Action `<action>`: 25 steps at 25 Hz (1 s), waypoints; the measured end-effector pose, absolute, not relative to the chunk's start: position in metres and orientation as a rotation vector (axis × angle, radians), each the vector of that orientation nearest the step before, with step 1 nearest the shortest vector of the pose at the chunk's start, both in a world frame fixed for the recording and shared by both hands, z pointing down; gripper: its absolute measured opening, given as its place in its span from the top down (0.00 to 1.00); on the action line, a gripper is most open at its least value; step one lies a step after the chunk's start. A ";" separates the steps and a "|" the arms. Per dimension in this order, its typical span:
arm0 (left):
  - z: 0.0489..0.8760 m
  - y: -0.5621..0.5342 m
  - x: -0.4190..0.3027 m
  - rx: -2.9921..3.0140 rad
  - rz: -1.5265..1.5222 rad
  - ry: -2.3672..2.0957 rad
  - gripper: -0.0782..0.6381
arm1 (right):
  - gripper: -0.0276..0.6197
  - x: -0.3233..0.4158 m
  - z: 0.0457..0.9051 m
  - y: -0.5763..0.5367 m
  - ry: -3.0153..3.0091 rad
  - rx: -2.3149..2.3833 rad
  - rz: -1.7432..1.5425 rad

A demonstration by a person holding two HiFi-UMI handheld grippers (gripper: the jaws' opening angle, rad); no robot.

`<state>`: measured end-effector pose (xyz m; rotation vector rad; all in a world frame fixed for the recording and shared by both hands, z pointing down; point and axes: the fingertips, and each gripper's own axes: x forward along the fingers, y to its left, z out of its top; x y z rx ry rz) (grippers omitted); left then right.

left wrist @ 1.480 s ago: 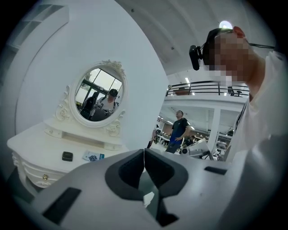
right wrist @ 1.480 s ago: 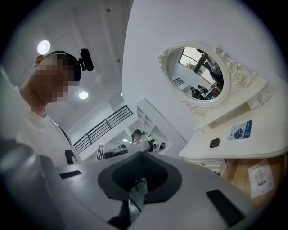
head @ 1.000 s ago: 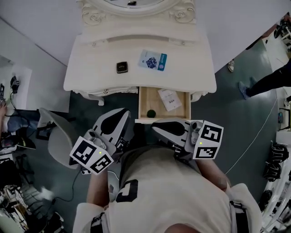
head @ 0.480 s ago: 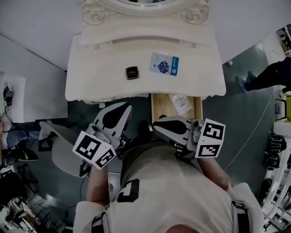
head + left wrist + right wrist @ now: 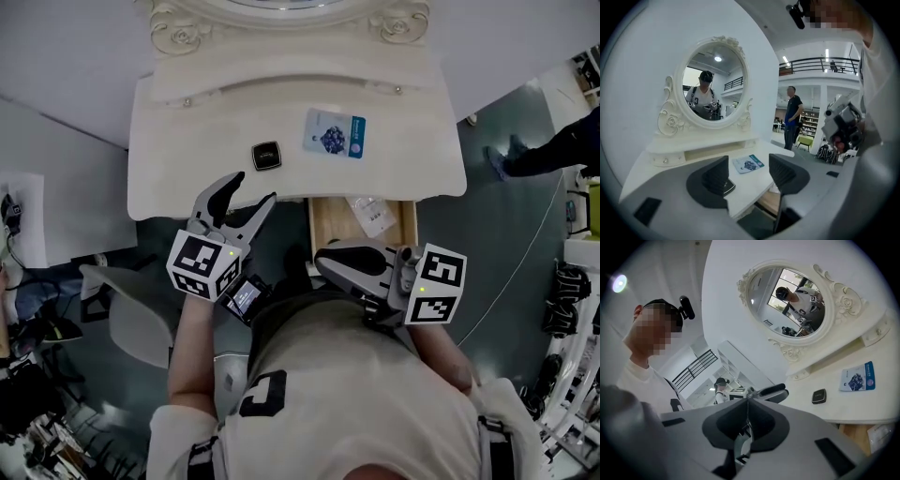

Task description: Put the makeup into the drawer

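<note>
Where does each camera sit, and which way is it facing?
Head view: on the person's head, looking steeply down on the dressing table, open drawer, left gripper and right gripper; torso and forearms show.
Left gripper view: on the left gripper, looking along jaws that have just been opening, nothing between them, towards the mirror; white clothing at right.
Right gripper view: on the right gripper, looking along shut jaws towards the mirror; the person's head at left.
Shared: all three show the black compact and blue packet.

Cream dresser (image 5: 187, 141), black compact (image 5: 266, 156), sachet (image 5: 335, 133) — blue-white
</note>
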<state>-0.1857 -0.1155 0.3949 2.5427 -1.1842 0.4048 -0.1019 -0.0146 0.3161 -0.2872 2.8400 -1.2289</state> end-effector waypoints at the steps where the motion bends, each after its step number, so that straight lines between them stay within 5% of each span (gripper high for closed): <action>1: 0.407 -0.121 -0.184 2.539 0.456 -1.179 0.49 | 0.91 -0.101 0.317 -0.017 2.843 -0.276 -1.234; 11: 0.525 -0.183 -0.192 2.487 1.024 -1.068 0.38 | 0.91 -0.092 0.327 -0.028 2.898 -0.217 -1.259; 25: 0.577 -0.210 -0.183 2.527 1.231 -0.840 0.38 | 0.91 -0.085 0.341 -0.043 2.918 -0.308 -1.291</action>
